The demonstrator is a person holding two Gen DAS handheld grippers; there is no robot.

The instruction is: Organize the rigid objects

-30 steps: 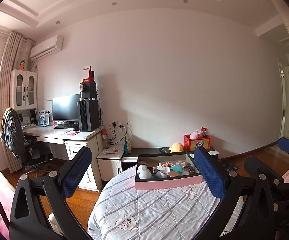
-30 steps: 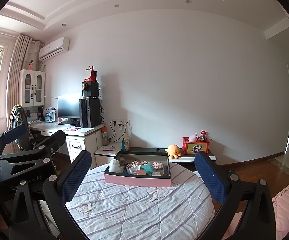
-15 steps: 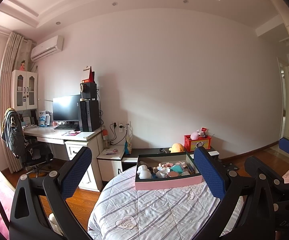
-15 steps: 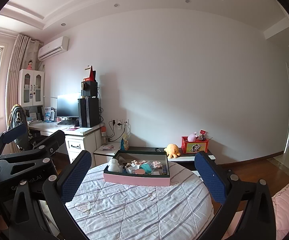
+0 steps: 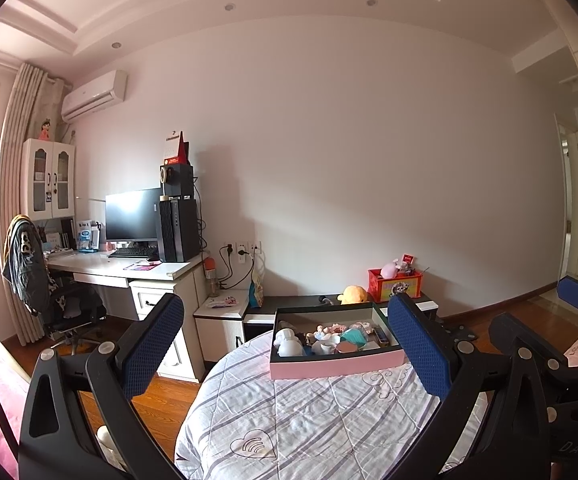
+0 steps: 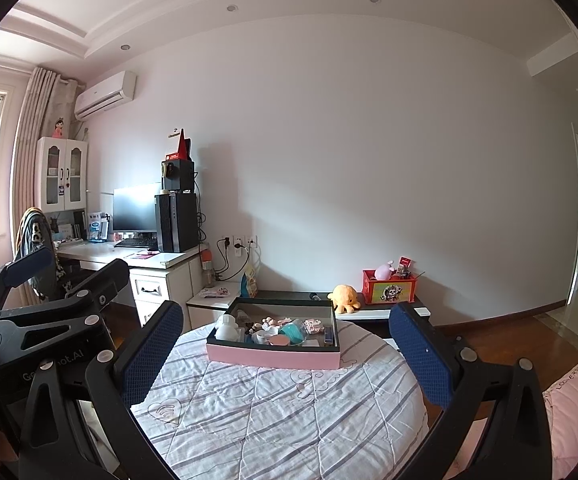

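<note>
A pink box (image 5: 335,367) with a dark rim sits at the far side of a round table covered by a striped quilt (image 5: 309,420). It holds several small toys, among them a white figure (image 5: 287,342) and a teal piece (image 5: 352,337). The box also shows in the right wrist view (image 6: 273,356). My left gripper (image 5: 285,344) is open and empty, held well short of the box. My right gripper (image 6: 285,344) is open and empty too, at about the same distance. Each gripper shows at the edge of the other's view.
A white desk (image 5: 129,270) with monitor and computer tower stands at the left, with an office chair (image 5: 61,304) beside it. A low shelf behind the table carries a red box (image 6: 388,289) and a yellow plush (image 6: 344,298). A pink bed edge (image 6: 573,392) lies at right.
Both views shift only slightly; the right gripper has dipped or come a little closer to the box. Both grippers stay open and empty.
</note>
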